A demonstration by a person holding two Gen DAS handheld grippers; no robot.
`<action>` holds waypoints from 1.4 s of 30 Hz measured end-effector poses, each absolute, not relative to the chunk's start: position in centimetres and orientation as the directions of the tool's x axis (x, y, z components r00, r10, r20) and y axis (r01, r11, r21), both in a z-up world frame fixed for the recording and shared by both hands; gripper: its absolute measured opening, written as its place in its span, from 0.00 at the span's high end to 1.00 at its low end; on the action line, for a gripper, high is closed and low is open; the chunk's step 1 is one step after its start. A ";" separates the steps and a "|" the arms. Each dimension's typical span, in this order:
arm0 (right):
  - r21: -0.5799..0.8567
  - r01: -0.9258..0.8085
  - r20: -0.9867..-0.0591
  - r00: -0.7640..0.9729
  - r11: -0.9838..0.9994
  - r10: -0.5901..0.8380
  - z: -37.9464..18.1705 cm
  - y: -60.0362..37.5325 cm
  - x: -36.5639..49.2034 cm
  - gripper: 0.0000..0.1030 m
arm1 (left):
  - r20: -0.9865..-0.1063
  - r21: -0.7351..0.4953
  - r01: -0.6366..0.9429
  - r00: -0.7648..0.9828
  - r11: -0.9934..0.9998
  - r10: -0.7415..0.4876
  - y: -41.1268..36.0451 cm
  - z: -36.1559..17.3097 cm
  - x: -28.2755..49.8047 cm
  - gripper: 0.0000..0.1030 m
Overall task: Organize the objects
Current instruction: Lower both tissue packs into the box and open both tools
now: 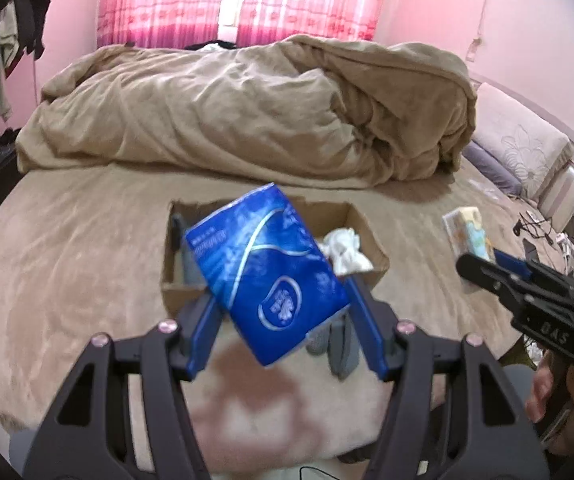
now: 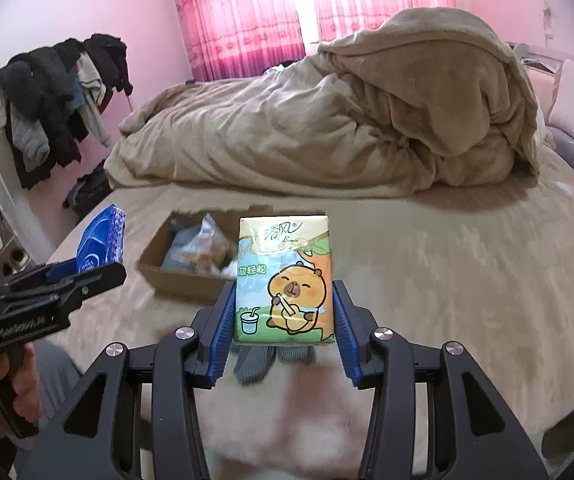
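While the left gripper (image 1: 283,316) squeezes a blue tissue pack (image 1: 265,272) between its two blue fingers (image 1: 203,332), the pack hangs tilted in the air above the near side of the cardboard box (image 1: 371,240). That box sits on the bed (image 1: 67,248), near the middle, in front of the big heaped brown blanket (image 1: 247,108). Some crumpled white stuff (image 1: 345,250) lies inside the box by its right wall. The right gripper (image 2: 283,320) pinches a cartoon tissue pack (image 2: 285,280) with a smiling brown animal on it, held upright off the bed, just right of the box. Grey socks (image 2: 263,358) lie on the bed under that pack, near the front edge. Dark clothes (image 2: 55,92) hang in a pile by the pink wall on the left
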State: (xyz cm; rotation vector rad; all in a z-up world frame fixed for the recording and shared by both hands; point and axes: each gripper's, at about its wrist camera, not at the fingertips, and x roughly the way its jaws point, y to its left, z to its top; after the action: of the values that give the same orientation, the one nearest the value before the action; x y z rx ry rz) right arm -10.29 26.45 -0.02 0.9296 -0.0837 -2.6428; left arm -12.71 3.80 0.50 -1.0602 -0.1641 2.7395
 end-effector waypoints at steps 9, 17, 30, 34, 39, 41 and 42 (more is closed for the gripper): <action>0.200 0.276 -0.606 -0.719 -0.940 -0.340 -2.1 25.9 -17.2 0.54 | -0.688 -0.123 -0.259 -0.673 -0.958 0.270 6.6 -2.1 -19.9 0.40; 0.205 0.265 -0.623 -0.707 -0.942 -0.334 -3.6 25.8 -20.4 0.54 | -0.746 -0.173 -0.286 -0.587 -0.942 0.316 7.3 -6.1 -26.8 0.39; 0.186 0.293 -0.666 -0.664 -0.938 -0.339 -5.9 22.8 -23.4 0.54 | -0.744 -0.152 -0.256 -0.606 -0.955 0.280 4.7 -6.2 -26.4 0.22; 0.186 0.302 -0.683 -0.645 -0.935 -0.344 -6.4 21.3 -24.5 0.54 | -0.731 -0.154 -0.217 -0.631 -0.964 0.259 2.9 -4.9 -24.5 0.22; 0.194 0.302 -0.702 -0.622 -0.933 -0.347 -6.8 20.3 -24.5 0.36 | -0.704 -0.147 -0.172 -0.674 -0.974 0.226 0.6 -2.6 -21.4 0.22; 0.182 0.300 -0.693 -0.637 -0.936 -0.339 -6.3 20.3 -23.8 0.33 | -0.692 -0.139 -0.152 -0.692 -0.979 0.206 -0.1 -1.8 -20.2 0.22; 0.175 0.305 -0.689 -0.641 -0.936 -0.338 -5.9 20.3 -23.1 0.33 | -0.687 -0.135 -0.140 -0.700 -0.981 0.195 -0.4 -1.4 -19.6 0.22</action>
State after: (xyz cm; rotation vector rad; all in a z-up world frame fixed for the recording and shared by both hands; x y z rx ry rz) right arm -23.14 20.30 -5.85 1.0881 -0.0603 -2.5623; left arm -19.58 -0.36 -1.43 -1.1187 -0.1083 2.7381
